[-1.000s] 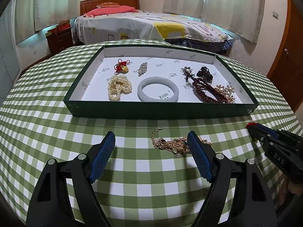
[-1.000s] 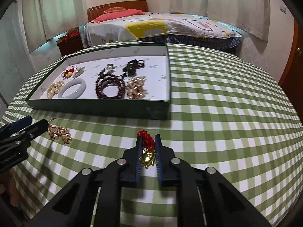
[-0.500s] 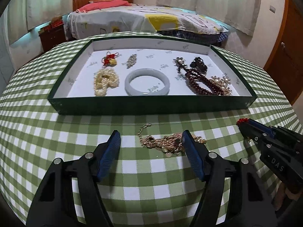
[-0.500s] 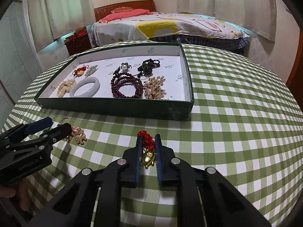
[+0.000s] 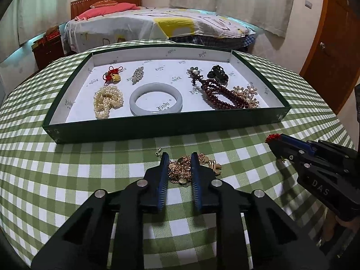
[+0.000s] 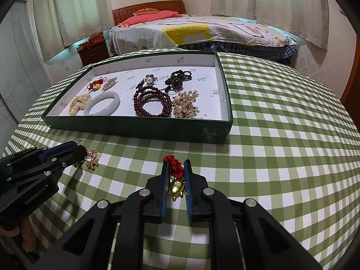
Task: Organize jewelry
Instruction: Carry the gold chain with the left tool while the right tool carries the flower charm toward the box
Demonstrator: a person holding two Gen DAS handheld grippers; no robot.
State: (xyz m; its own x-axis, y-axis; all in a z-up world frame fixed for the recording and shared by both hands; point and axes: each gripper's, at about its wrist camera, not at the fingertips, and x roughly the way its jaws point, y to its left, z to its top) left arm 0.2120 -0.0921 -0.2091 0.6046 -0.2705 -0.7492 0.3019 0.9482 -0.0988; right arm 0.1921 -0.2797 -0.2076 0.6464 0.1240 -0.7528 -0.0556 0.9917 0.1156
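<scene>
Both grippers loaded, tray's next, drops look likely imo

Nearest: right gripper (image 6: 176,173) jaws pinch a red-knot gold charm (image 6: 176,183); left gripper (image 5: 179,164) jaws squeezed on the gold chain bracelet (image 5: 187,168), w/ links spilling out both sides on the checked tablecloth (image 5: 90,180). Loose ends could snag cloth or slip out on the lift. Farther back, green tray (image 5: 157,127) is crowded on the right, so a drop there prob tangles w/ the dark red beads (image 5: 220,96).

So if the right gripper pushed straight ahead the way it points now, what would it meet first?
Probably the near wall of the green tray, towards its right end. The right gripper, shut on the red-corded gold charm, has only bare checked tablecloth before that; its height is unclear.
</scene>
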